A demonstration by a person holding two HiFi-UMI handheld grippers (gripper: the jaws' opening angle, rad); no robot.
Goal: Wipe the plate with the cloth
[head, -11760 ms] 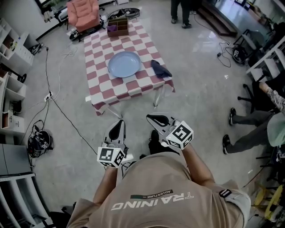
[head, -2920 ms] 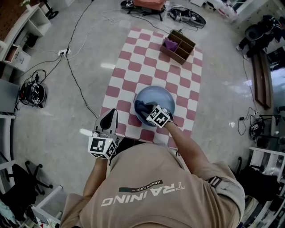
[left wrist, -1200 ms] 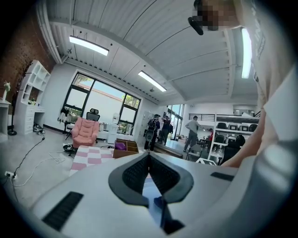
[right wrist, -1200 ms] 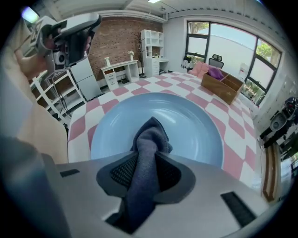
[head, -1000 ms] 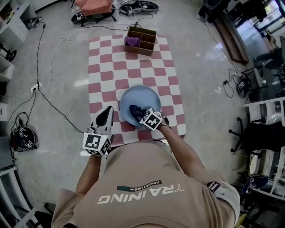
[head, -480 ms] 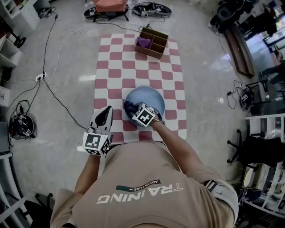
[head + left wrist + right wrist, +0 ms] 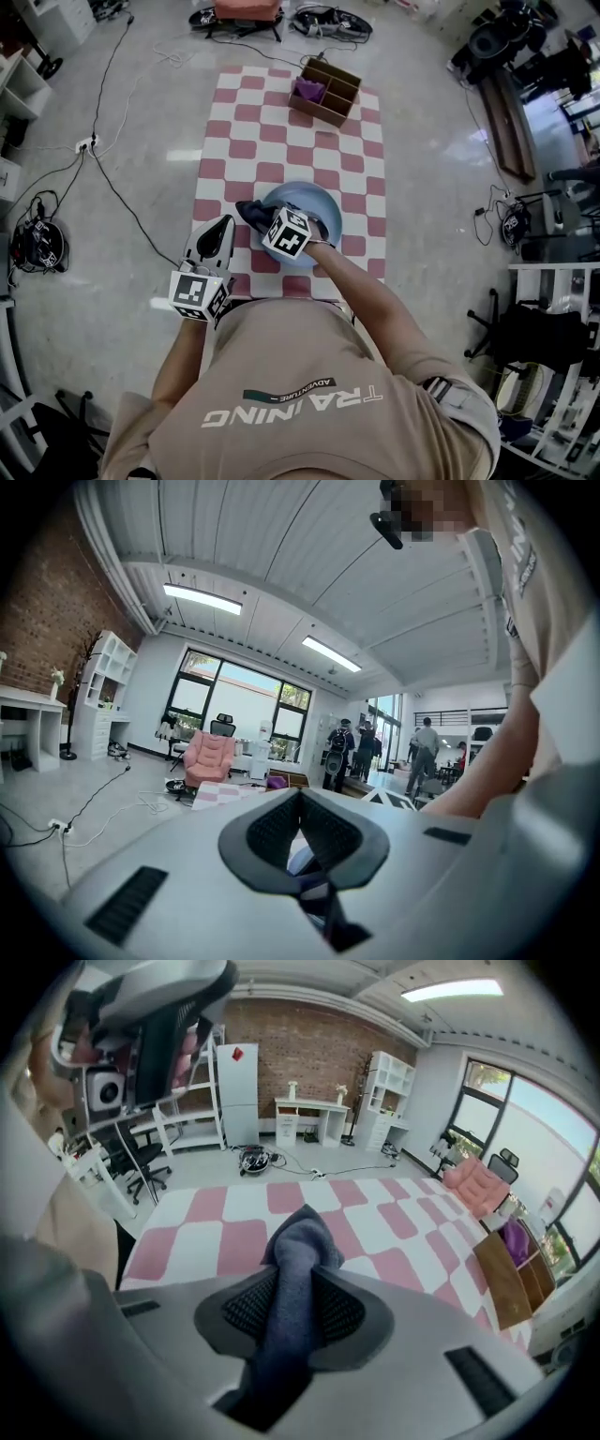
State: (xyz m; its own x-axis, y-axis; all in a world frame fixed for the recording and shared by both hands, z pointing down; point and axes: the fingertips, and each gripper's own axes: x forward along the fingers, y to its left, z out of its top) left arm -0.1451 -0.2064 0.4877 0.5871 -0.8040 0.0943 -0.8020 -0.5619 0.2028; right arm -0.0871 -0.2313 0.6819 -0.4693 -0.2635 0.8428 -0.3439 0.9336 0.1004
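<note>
The light blue plate [image 7: 317, 204] rests on the pink-and-white checkered table [image 7: 272, 122] near its front edge. My right gripper [image 7: 276, 225] hangs over the plate's left part, shut on the dark blue cloth [image 7: 251, 210]. The cloth's free end pokes out past the plate's left rim. In the right gripper view the cloth [image 7: 300, 1241] runs as a bunched strip between the pads of the right gripper [image 7: 298, 1277], above the checkered table [image 7: 234, 1213]; the plate is not seen there. My left gripper [image 7: 221, 231] is held level off the table's front left corner, shut and empty [image 7: 300, 803].
A wooden divided box [image 7: 328, 89] with a purple item [image 7: 307, 90] stands at the table's far end, also at the right in the right gripper view [image 7: 511, 1269]. Cables [image 7: 122, 103] trail over the floor on the left. People [image 7: 422, 752] stand far off.
The right gripper has carried the cloth leftwards across the plate and rolled; the cloth's end now sticks out past the left rim. The left gripper has hardly moved.
</note>
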